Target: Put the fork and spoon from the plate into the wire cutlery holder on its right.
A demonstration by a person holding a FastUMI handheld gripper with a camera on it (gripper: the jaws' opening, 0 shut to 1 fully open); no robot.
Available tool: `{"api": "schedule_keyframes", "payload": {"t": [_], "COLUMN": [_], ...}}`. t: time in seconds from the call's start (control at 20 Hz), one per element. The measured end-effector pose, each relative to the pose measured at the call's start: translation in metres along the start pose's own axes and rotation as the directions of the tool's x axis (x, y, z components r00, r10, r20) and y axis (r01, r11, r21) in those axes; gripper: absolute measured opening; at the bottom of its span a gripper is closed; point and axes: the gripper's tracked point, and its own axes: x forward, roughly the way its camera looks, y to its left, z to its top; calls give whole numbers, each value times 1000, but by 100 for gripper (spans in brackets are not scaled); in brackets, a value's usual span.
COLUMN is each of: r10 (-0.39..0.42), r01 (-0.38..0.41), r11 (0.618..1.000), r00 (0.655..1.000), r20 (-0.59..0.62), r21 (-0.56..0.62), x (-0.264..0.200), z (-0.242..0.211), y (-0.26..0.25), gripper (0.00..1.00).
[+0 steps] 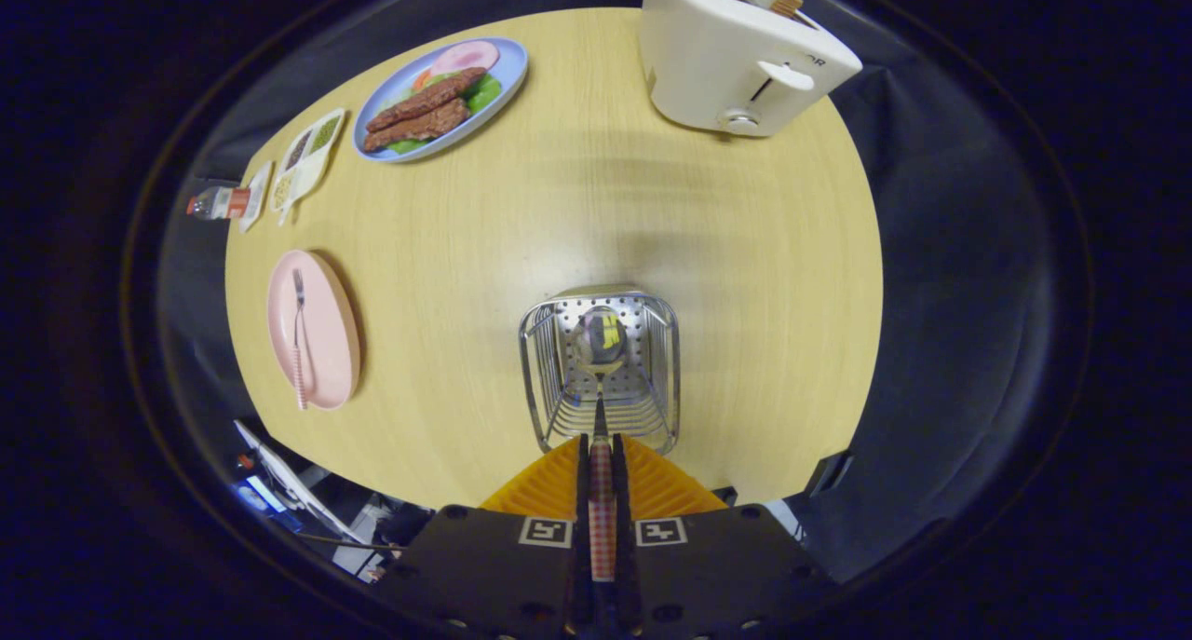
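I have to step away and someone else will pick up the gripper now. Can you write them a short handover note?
Gripper: shut on the spoon, clamped on its checked handle, held above the wire cutlery holder with the bowl pointing down into it.
Fork: lying on the pink plate, off to the left of the holder on the wooden table.
Done: spoon lifted off the plate and brought over the holder.
Left: lower and release the spoon into the holder, then fetch the fork from the plate and drop it in too.
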Motion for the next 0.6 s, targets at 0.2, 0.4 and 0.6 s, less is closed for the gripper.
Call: {"api": "schedule_keyframes", "payload": {"t": [0.2,0.4,0.6], "r10": [3,-11,7], "r01": [-1,25,20], "r11": [1000,997,996], "r00": [999,981,954], "r20": [54,192,300], "r21": [-25,-73,-87], "x": [-1,-22,-42], "z": [8,24,24], "y": [1,6,26], "gripper": [9,12,25]}}
